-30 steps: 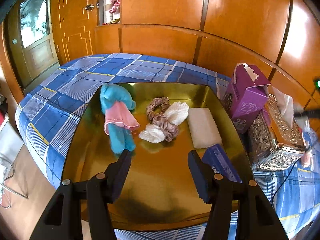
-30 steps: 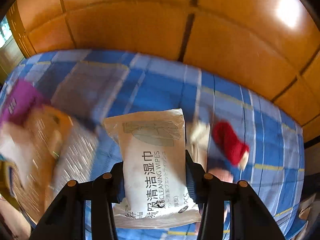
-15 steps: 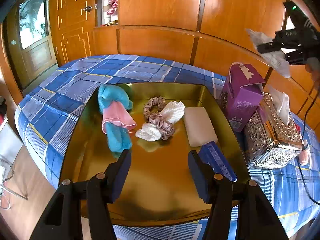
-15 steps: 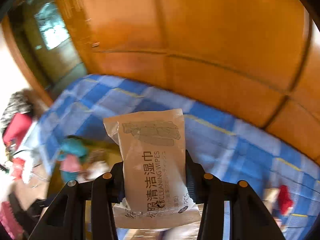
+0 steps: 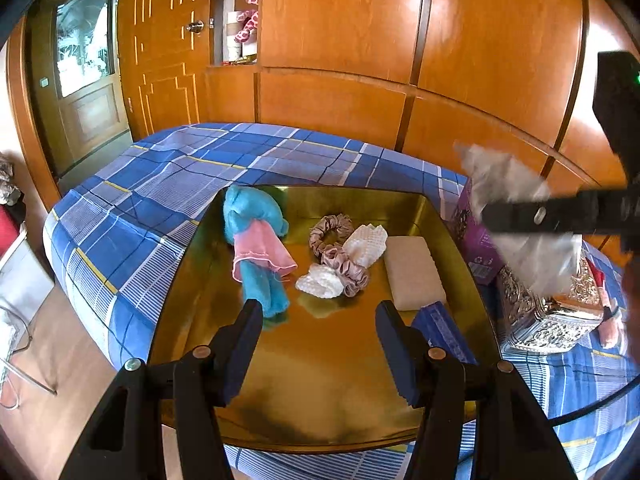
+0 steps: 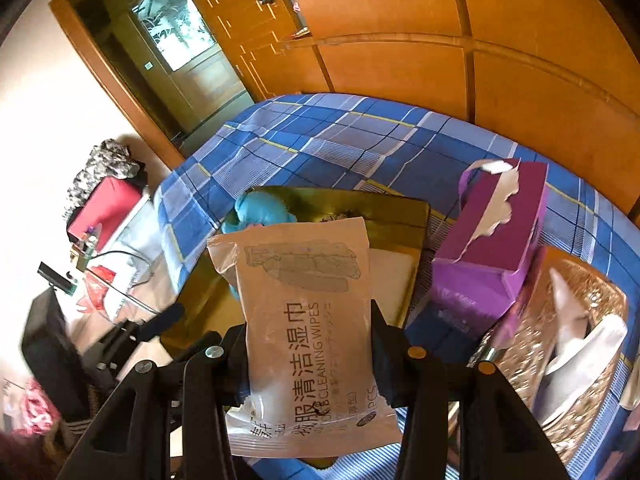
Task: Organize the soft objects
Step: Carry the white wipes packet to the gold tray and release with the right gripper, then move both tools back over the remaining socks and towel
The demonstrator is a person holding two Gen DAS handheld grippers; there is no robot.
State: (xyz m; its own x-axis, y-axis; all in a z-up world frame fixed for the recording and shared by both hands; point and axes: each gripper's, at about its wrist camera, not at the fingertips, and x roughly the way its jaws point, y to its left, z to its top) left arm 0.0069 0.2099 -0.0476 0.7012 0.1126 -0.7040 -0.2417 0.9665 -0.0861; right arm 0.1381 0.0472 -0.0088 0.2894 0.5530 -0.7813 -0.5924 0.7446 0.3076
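A gold tray (image 5: 320, 360) lies on the blue plaid bed. In it are a blue plush toy with a pink skirt (image 5: 256, 252), pink scrunchies (image 5: 340, 256), white knitted pieces (image 5: 366, 240), a beige pad (image 5: 412, 272) and a dark blue pack (image 5: 440, 328). My left gripper (image 5: 320, 344) is open and empty over the tray's near half. My right gripper (image 6: 308, 344) is shut on a pack of cleaning wipes (image 6: 308, 328), held in the air right of the tray; the pack shows blurred in the left wrist view (image 5: 512, 200).
A purple tissue box (image 6: 488, 248) and an ornate metal tissue holder (image 6: 560, 344) stand right of the tray (image 6: 396, 216). Wooden panelling and a door (image 5: 88, 92) lie behind the bed. Clutter sits on the floor at the left (image 6: 108, 208).
My right gripper swung left with the wipes pack, from over the bed's right side towards the tray. My left gripper has barely moved.
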